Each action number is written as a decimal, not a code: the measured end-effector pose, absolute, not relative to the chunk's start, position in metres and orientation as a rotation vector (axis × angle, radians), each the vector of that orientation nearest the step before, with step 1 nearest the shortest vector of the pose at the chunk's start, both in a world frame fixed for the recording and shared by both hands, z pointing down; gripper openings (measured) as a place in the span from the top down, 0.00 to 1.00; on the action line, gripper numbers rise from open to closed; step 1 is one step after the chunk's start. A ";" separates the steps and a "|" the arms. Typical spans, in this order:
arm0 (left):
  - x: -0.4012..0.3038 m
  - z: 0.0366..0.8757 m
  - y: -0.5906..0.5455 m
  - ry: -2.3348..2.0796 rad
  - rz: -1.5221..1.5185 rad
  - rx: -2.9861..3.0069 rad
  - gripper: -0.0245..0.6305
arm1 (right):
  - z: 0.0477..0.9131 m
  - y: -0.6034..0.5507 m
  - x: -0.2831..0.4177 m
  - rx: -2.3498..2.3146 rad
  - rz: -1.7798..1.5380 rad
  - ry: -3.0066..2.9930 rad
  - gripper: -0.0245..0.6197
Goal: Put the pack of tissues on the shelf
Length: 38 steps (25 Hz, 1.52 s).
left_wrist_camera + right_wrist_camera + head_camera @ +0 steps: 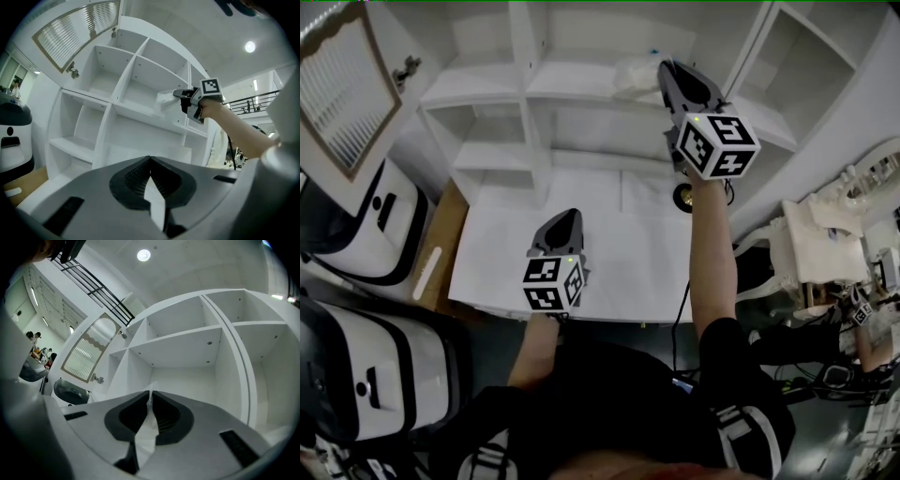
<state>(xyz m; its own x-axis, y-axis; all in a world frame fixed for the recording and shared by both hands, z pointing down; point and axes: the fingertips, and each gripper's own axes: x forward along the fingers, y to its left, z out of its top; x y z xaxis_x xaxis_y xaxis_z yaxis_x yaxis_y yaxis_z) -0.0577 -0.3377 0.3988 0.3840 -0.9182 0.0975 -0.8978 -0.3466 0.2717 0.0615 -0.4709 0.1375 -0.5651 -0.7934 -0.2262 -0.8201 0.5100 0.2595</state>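
Observation:
The pack of tissues (pixel 634 75), pale and crinkly, is up against the white shelf unit (pixel 572 89) at an upper compartment. My right gripper (pixel 667 71) is shut on it, arm stretched upward. In the right gripper view a strip of the pack (pixel 146 430) is pinched between the jaws, with an empty compartment (pixel 187 341) ahead. The left gripper view shows the pack (pixel 165 100) just over a shelf board (pixel 140 115), held by the right gripper (pixel 179 95). My left gripper (pixel 571 216) hangs lower over the white table, shut (pixel 150 158) with nothing in it.
A white table (pixel 609 262) stands in front of the shelf unit. White-and-black machines (pixel 356 225) sit at the left, below a louvred cupboard door (pixel 337 94). Ornate white furniture (pixel 825 234) stands at the right. A black cable (pixel 682 309) hangs off the table's front edge.

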 end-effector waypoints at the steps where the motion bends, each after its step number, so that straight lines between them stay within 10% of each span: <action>1: -0.060 0.399 -0.338 -1.603 -0.109 2.362 0.95 | 0.135 -0.477 0.060 -1.432 0.525 2.663 0.90; 20: -0.084 0.396 -0.338 -1.628 -0.153 2.345 0.95 | 0.131 -0.560 0.066 -1.616 0.361 2.703 0.90; 24: -0.087 0.395 -0.337 -1.631 -0.173 2.344 0.95 | 0.129 -0.565 0.064 -1.560 0.331 2.707 0.51; 38: -0.073 0.395 -0.330 -1.594 -0.159 2.372 0.95 | 0.124 -0.555 0.082 -1.543 0.309 2.679 0.48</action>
